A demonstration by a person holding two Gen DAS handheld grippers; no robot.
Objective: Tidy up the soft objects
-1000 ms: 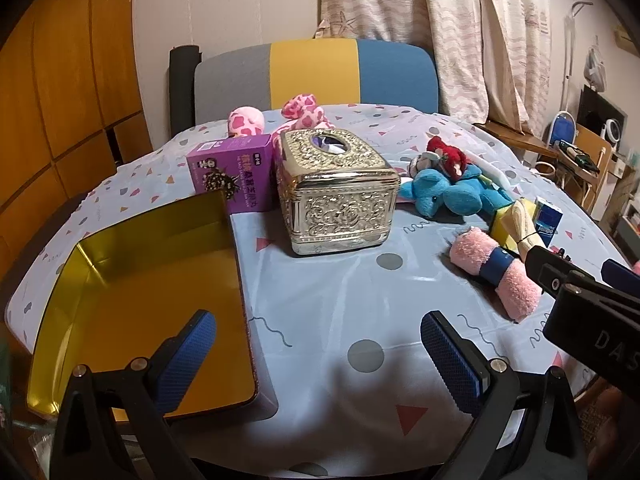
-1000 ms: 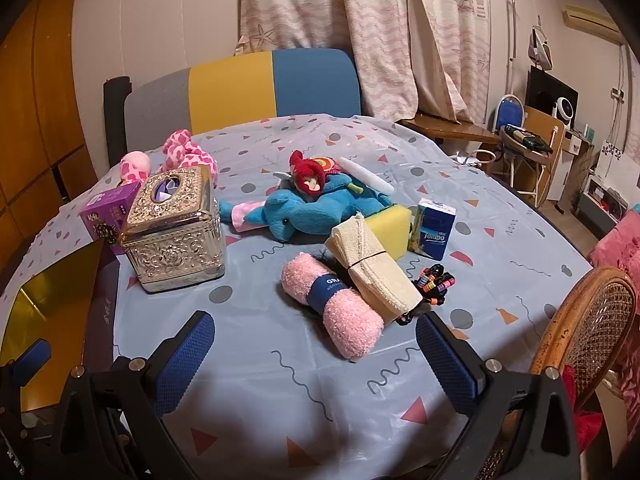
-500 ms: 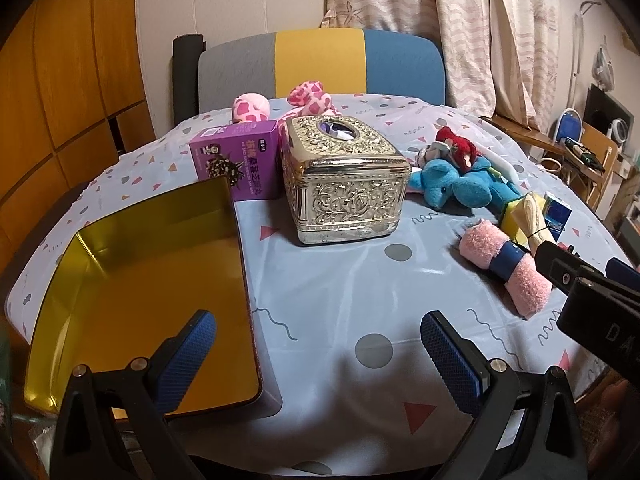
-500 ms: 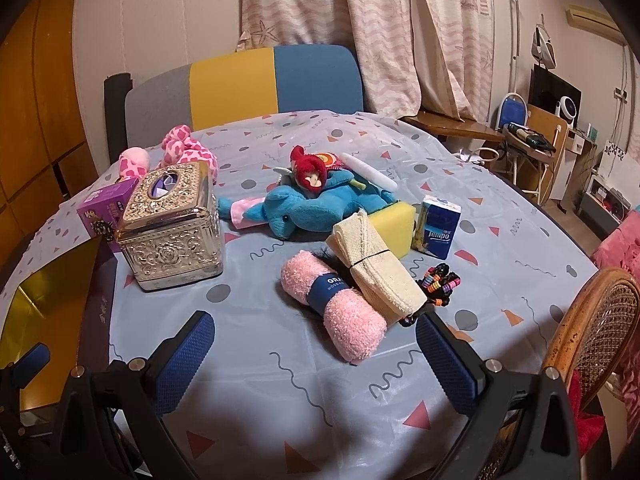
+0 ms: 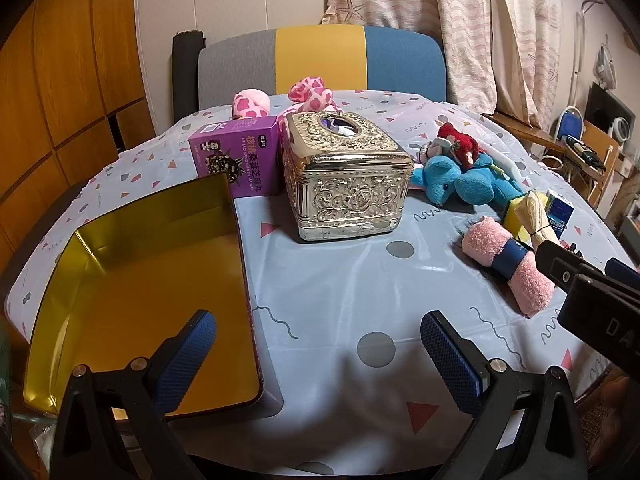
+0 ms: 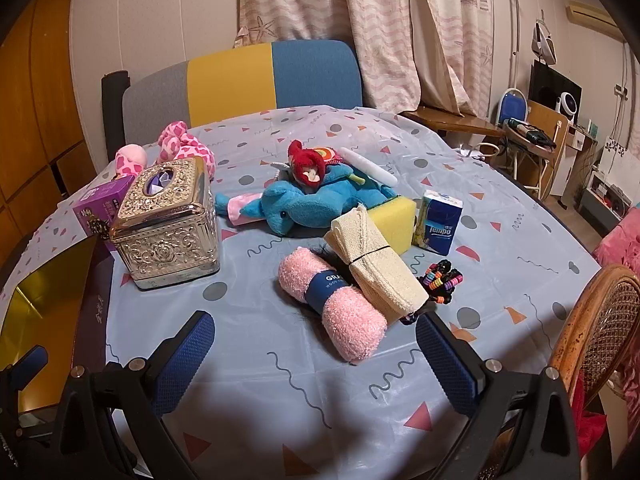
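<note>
Your left gripper [image 5: 318,354] and right gripper [image 6: 314,354] both hover with jaws wide, holding nothing. The rolled pink towel [image 6: 334,304] lies on the tabletop [image 6: 256,360] before your right one.

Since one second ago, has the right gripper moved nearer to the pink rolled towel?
Yes. In the right wrist view the pink rolled towel now appears larger and lower between the open right gripper fingers, and the silver tissue box grew too, so the gripper advanced forward.
</note>
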